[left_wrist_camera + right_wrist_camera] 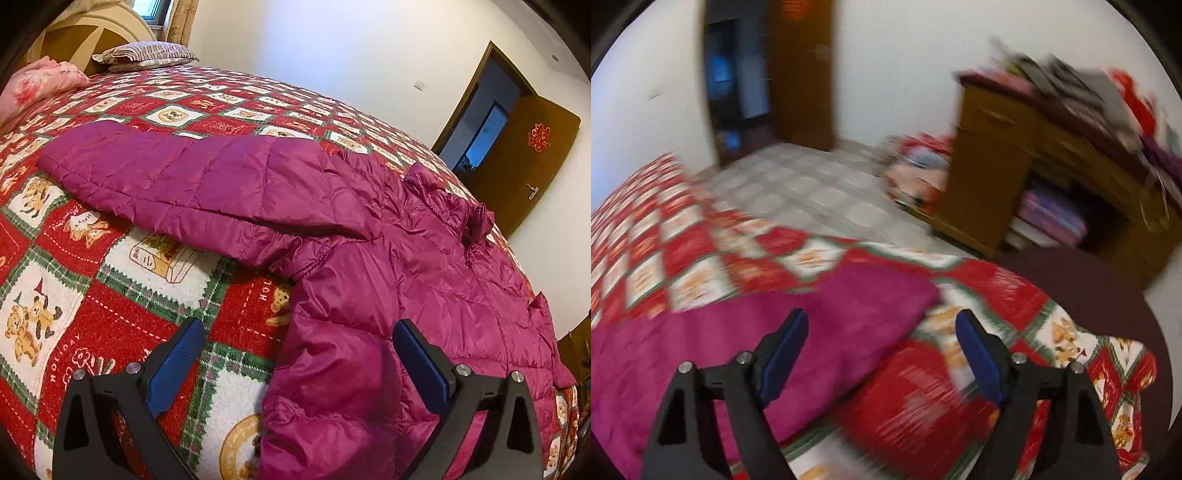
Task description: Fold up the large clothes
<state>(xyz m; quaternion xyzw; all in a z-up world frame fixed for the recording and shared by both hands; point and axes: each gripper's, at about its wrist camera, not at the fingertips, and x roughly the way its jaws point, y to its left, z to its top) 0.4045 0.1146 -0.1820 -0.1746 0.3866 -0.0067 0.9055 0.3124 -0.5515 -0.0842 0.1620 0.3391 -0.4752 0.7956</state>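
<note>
Magenta down jacket spread flat on the bed's patterned quilt, one sleeve extended toward the pillow. Left tool gapes wide above the jacket's side edge, gripping nothing. Right tool, likewise spread and empty, hangs over the jacket's corner near the bed's edge.

A magenta quilted puffer jacket lies spread flat, filling the centre and right of the left wrist frame, one sleeve stretched toward the upper left, its hem at the lower centre.

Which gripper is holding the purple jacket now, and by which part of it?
Neither. The left gripper and right gripper both stand open above the jacket, with no fabric pinched.
</note>
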